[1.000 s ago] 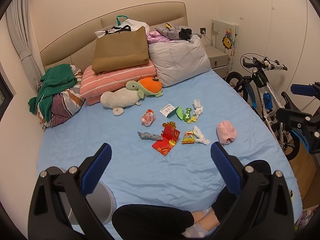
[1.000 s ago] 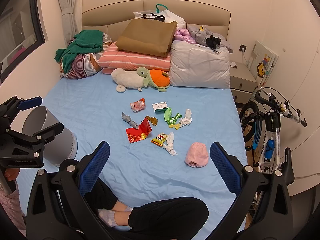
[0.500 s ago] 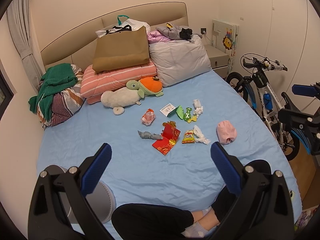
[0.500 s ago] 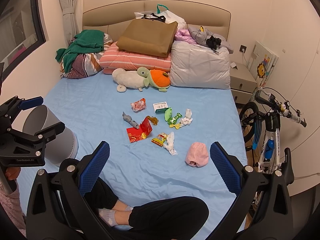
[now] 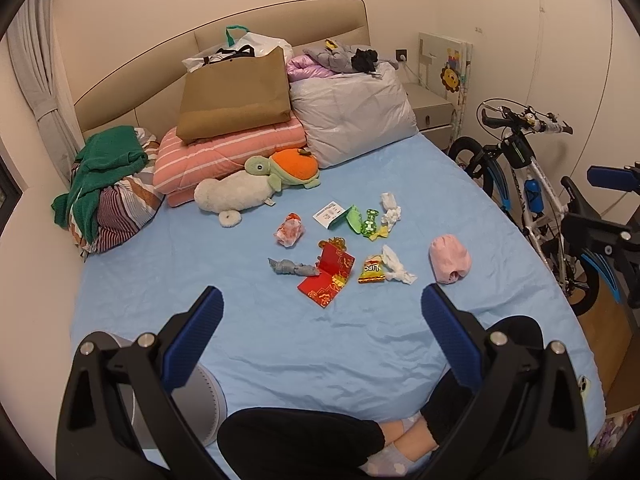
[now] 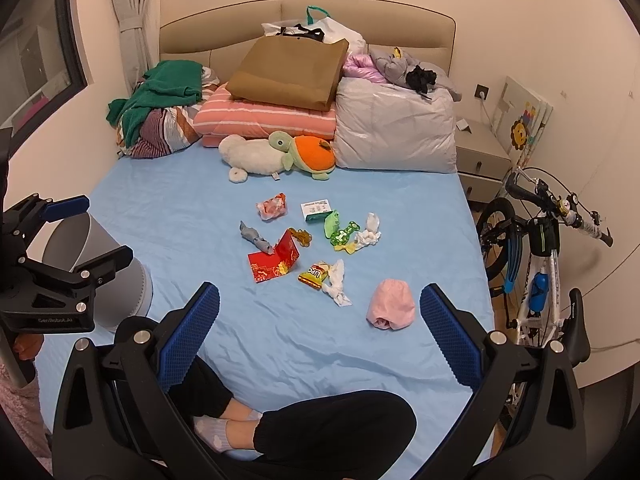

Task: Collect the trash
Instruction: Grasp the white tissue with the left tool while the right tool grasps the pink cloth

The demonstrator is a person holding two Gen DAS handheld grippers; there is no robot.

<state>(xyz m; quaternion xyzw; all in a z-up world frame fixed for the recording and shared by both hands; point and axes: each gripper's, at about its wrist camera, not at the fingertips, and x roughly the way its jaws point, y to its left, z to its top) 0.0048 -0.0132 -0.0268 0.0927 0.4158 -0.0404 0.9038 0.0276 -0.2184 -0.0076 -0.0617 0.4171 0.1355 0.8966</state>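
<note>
Barely starting: left gripper (image 5: pixel 320 320) and right gripper (image 6: pixel 320 320) both hovering wide apart, holding nothing. Trash (image 6: pixel 316 240) lying scattered mid-bed at twelve o'clock; grey bin (image 6: pixel 100 268) waiting at nine, seemingly empty.

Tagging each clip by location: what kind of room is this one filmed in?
A bedroom, most likely in a home. A bed with a padded headboard fills the room, pillows and folded bedding are piled at its head, and a nightstand stands beside it.
</note>
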